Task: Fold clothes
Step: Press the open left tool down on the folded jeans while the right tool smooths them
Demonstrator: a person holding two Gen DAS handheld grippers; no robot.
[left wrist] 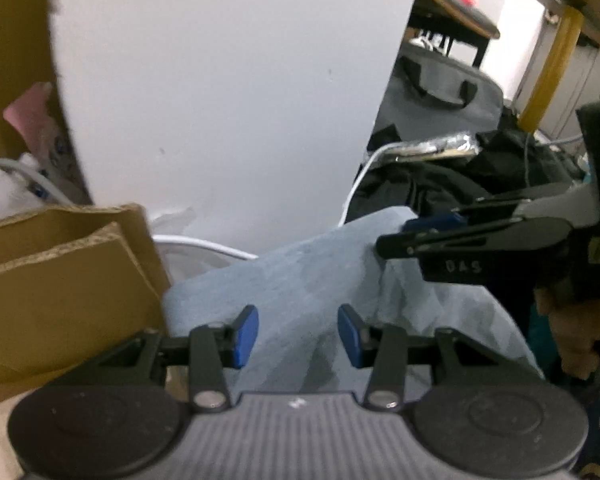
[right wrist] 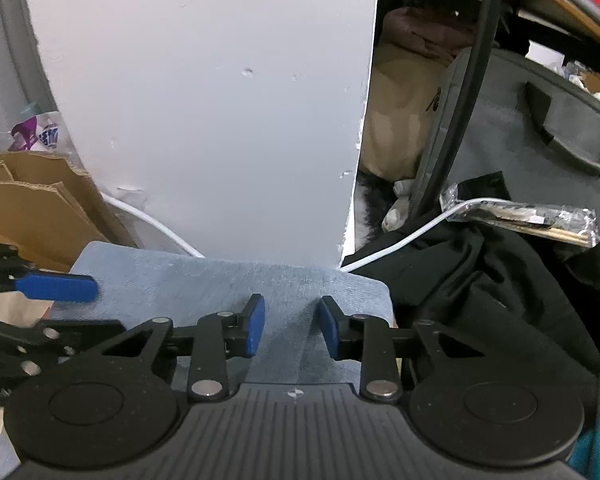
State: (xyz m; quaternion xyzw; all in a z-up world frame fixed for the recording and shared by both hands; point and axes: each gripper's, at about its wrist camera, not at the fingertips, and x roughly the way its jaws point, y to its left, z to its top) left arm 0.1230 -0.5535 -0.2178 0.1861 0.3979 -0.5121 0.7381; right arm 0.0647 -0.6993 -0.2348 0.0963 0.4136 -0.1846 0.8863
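A light blue denim garment (right wrist: 228, 280) lies folded with its long axis running along the foot of a white panel (right wrist: 204, 112), one rounded corner beside a heap of black clothes (right wrist: 480, 276). The left hand-held gripper (left wrist: 298, 334) and right hand-held gripper (right wrist: 292, 328) hover over it, jaws apart, seemingly not pinching cloth. What carries the garment is hidden. A cardboard box (left wrist: 60, 280) stands left, its contents blurred.

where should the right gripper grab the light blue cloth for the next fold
Take the light blue cloth at its far right corner, near the white cable. Come from above with the right gripper: that rounded corner lies flat and exposed, while the black clothing crowds the right side.
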